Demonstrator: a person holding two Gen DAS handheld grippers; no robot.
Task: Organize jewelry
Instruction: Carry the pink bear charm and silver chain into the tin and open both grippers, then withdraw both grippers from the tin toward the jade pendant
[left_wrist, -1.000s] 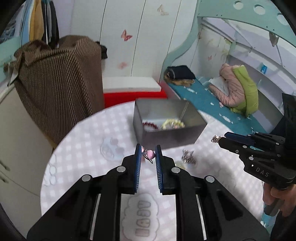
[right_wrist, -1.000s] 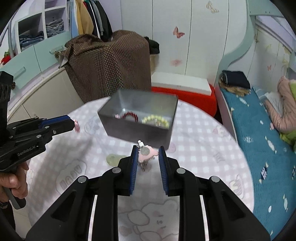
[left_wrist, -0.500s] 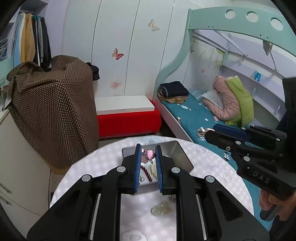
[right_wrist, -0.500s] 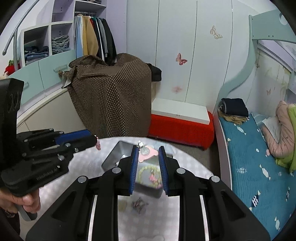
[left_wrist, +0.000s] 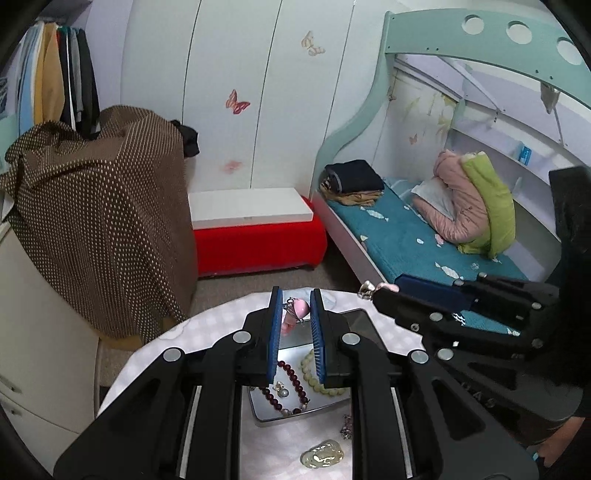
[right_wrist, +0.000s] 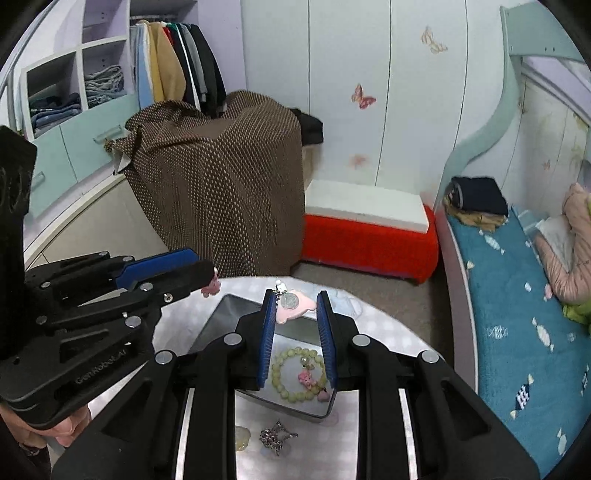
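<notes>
My left gripper (left_wrist: 295, 308) is shut on a small pink charm (left_wrist: 297, 309) and holds it above the open grey metal box (left_wrist: 364, 323). My right gripper (right_wrist: 295, 306) is shut on a flat pink charm with a silver coin (right_wrist: 293, 306), also above the box (right_wrist: 221, 317). In the box lie a dark red bead bracelet (left_wrist: 291, 374), a pale green bead bracelet (right_wrist: 295, 374) and small charms. The right gripper shows in the left wrist view (left_wrist: 369, 291); the left gripper shows in the right wrist view (right_wrist: 208, 280).
On the round checked table (left_wrist: 214, 317), in front of the box, lie a pale jade pendant (left_wrist: 322, 455) and a silver piece (right_wrist: 276, 436). Beyond the table are a brown cloth-covered object (left_wrist: 99, 206), a red bench (left_wrist: 258, 240) and a bed (left_wrist: 406, 236).
Both grippers rose from low over the table and moved forward over the box, each still holding its charm. The view now looks down into the box.
</notes>
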